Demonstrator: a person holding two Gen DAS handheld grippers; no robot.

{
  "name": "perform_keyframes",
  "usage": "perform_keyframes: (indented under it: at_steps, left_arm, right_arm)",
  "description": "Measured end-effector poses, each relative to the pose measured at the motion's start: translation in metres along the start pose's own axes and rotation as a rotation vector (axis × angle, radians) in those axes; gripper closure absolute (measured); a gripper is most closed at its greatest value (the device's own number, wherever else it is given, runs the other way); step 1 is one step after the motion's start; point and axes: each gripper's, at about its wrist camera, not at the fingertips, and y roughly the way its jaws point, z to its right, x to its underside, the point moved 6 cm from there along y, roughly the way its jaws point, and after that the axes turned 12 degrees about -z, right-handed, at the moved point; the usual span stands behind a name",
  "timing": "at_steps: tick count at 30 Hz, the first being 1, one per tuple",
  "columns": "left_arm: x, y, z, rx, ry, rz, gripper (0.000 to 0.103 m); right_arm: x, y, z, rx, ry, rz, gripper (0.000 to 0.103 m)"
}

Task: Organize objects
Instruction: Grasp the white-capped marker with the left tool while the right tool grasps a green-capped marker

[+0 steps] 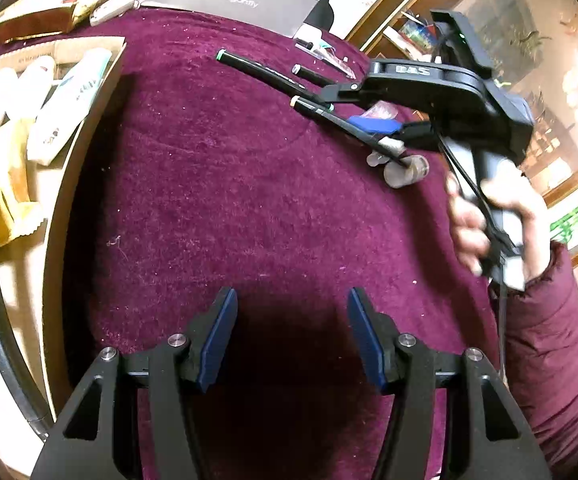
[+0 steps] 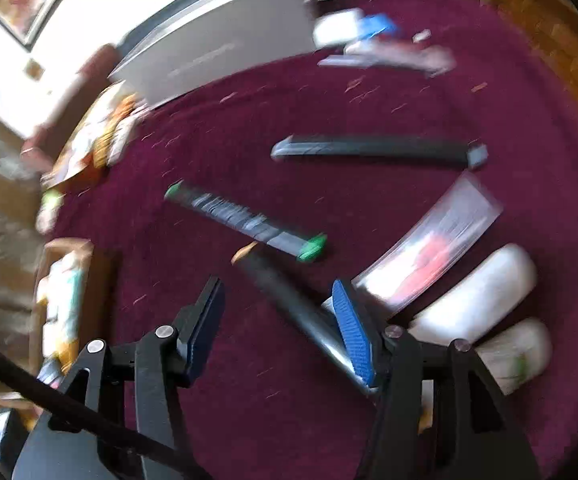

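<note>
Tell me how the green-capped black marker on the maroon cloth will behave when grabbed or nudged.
The green-capped marker looks like a rigid round barrel, so it will probably roll if nudged sideways. The fuzzy maroon cloth should damp that. It looks slim, likely light.

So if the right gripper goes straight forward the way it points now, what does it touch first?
Probably the black marker with the orange cap. It lies slanted just ahead of the open right gripper, passing under its right finger. The green-capped marker is beyond it. The picture is blurred, so depth is uncertain.
</note>
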Motion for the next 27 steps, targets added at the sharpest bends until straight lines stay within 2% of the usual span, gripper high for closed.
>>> perform_keyframes:
  at_steps: [2,3,5,7,9,18,19,20,21,23,27]
  left_arm:
    - [-0.002,0.000,-0.001,0.017,-0.005,0.005,0.052]
    - [-0.002,0.000,-0.001,0.022,-0.007,0.006,0.052]
    - [-0.002,0.001,0.000,0.018,-0.002,0.008,0.052]
    - [-0.002,0.001,0.002,0.008,0.006,0.013,0.052]
    - [-0.002,0.002,0.002,0.006,0.010,0.018,0.052]
    - [-0.001,0.000,-0.001,0.044,-0.017,0.032,0.050]
    - [-0.001,-0.001,-0.001,0.048,-0.022,0.031,0.050]
    - [-0.001,-0.001,-0.002,0.052,-0.027,0.030,0.050]
    - [-0.001,-0.001,-0.002,0.055,-0.032,0.027,0.050]
    - [-0.002,-0.002,-0.003,0.059,-0.045,0.020,0.050]
    - [-0.008,-0.002,-0.004,0.029,-0.067,0.002,0.050]
  right_arm:
    - [0.015,0.003,-0.021,-0.150,-0.062,-0.070,0.047]
    - [0.020,-0.002,-0.028,-0.153,-0.090,-0.059,0.047]
    - [0.019,-0.015,-0.030,-0.062,-0.108,0.007,0.047]
    - [0.009,-0.024,-0.025,0.096,-0.117,0.083,0.047]
    - [-0.001,-0.019,-0.024,0.183,-0.136,0.096,0.047]
    - [-0.049,0.037,-0.055,0.409,-0.337,0.076,0.048]
    - [-0.056,0.044,-0.056,0.425,-0.341,0.060,0.049]
    - [-0.062,0.049,-0.053,0.435,-0.331,0.040,0.063]
    - [-0.064,0.053,-0.049,0.440,-0.315,0.013,0.071]
    - [-0.062,0.051,-0.044,0.397,-0.271,-0.008,0.088]
    - [-0.033,0.039,-0.030,0.322,-0.190,-0.064,0.089]
